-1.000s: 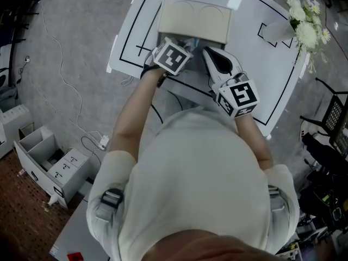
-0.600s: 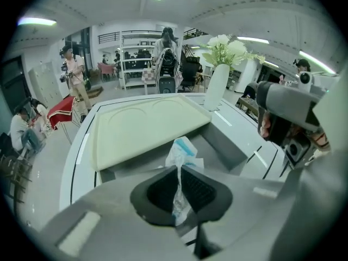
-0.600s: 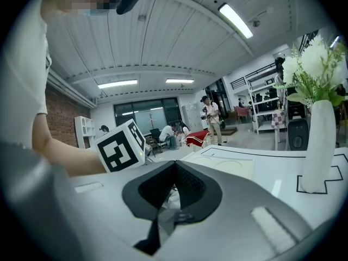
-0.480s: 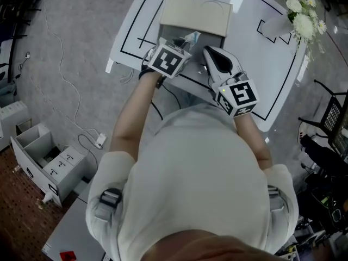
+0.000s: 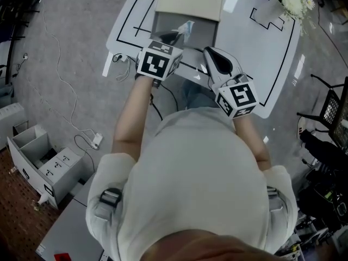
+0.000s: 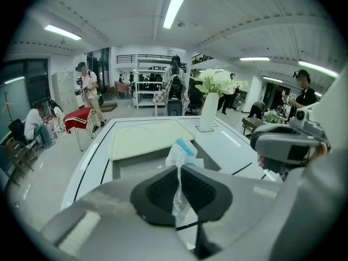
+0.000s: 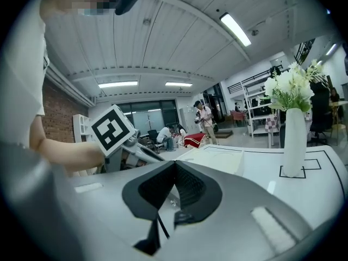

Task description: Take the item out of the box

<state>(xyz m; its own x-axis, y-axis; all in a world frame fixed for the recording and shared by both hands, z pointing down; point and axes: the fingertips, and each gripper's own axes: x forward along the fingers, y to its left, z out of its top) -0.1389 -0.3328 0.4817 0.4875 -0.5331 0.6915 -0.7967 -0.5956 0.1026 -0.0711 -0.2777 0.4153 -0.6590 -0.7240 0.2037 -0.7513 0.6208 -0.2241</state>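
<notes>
Left gripper (image 6: 178, 173) jaws just closing, pinching thin plastic packet (image 6: 178, 155), long axis straight out beyond jaw tips, blue end farthest, over open box (image 5: 211, 32), right gripper (image 7: 174, 166) jaws together, empty

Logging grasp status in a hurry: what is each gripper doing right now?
Left gripper: jaws have just been closing, now shut on the plastic packet.
Right gripper: jaws shut, nothing between them.
</notes>
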